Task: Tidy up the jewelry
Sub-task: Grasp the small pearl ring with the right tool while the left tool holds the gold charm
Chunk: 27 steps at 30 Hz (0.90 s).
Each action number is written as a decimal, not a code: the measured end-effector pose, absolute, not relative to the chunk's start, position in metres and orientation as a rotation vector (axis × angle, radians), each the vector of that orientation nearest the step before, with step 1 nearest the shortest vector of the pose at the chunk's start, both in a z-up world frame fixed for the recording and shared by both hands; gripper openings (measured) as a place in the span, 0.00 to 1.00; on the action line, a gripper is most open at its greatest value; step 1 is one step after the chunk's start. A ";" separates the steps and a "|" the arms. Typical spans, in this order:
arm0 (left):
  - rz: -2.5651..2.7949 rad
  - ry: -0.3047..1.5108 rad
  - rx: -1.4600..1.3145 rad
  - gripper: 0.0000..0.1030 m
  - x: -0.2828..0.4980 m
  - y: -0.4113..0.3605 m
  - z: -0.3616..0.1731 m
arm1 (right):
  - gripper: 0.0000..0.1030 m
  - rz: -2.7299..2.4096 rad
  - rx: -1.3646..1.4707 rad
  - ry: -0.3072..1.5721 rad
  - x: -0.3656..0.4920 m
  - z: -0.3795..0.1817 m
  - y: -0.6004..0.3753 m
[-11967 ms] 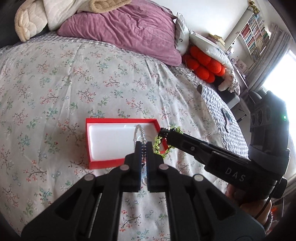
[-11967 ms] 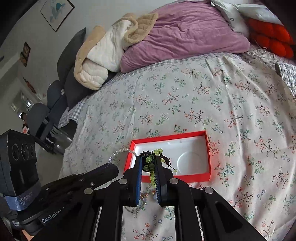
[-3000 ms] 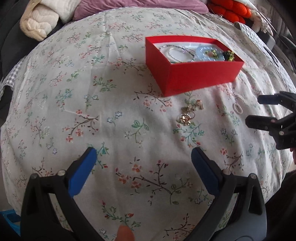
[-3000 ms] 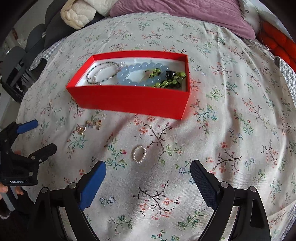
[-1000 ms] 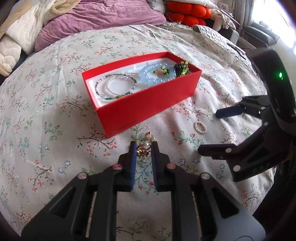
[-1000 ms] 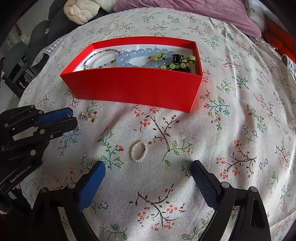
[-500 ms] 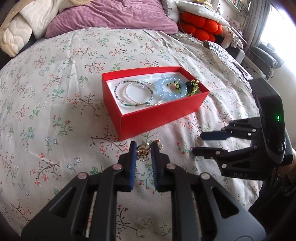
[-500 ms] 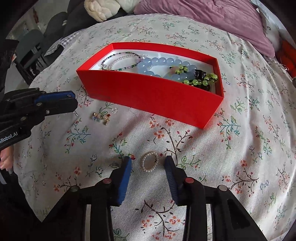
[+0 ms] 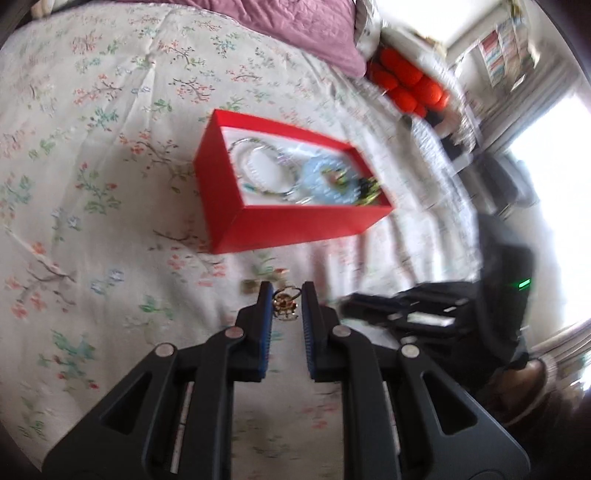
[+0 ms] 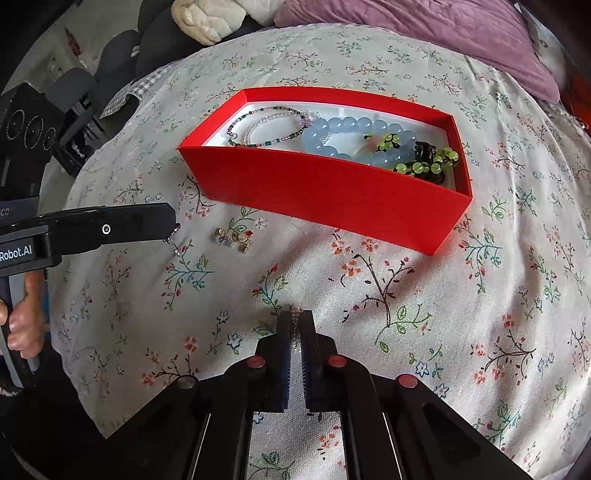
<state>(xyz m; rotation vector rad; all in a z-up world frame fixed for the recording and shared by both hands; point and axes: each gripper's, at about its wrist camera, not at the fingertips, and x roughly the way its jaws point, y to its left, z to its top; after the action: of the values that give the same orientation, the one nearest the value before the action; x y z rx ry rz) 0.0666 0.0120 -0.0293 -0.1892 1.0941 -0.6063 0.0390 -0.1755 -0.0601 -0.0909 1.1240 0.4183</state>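
A red jewelry box (image 9: 229,206) (image 10: 332,192) sits on the floral bedspread and holds thin bead bracelets (image 10: 266,125), a pale blue bead bracelet (image 10: 347,129) and a green bead bracelet (image 10: 424,162). My left gripper (image 9: 287,295) is shut on a small gold earring (image 9: 285,303) and holds it above the bed; it also shows in the right wrist view (image 10: 170,230). My right gripper (image 10: 294,317) is shut on a small pearl ring (image 10: 294,314), pinched between the pads. Small loose earrings (image 10: 232,234) lie on the bedspread in front of the box.
The bedspread (image 10: 480,295) slopes away at its edges. A purple pillow (image 10: 424,33) and cream blanket (image 10: 207,18) lie at the far side. Orange cushions (image 9: 406,85) sit far right. Dark chairs (image 10: 74,92) stand beyond the left edge.
My right gripper has closed onto the pearl ring. My left gripper has lifted with the gold earring and swung, so the box now looks tilted and blurred.
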 end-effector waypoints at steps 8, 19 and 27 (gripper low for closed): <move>-0.532 1.192 -0.257 0.16 0.072 0.025 -0.054 | 0.04 0.417 -0.088 1.120 0.038 -0.057 -0.174; -0.580 1.125 -0.279 0.16 0.066 0.023 -0.029 | 0.04 0.468 -0.071 1.081 0.032 -0.040 -0.164; -0.580 1.079 -0.232 0.16 0.070 0.016 -0.013 | 0.04 0.467 -0.036 1.042 0.037 -0.019 -0.170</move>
<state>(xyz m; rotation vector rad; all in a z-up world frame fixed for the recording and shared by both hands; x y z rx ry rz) 0.0699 0.0164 -0.0132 -0.2318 1.0791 -0.5798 0.0366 -0.1698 -0.0194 -0.0361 1.0420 0.4672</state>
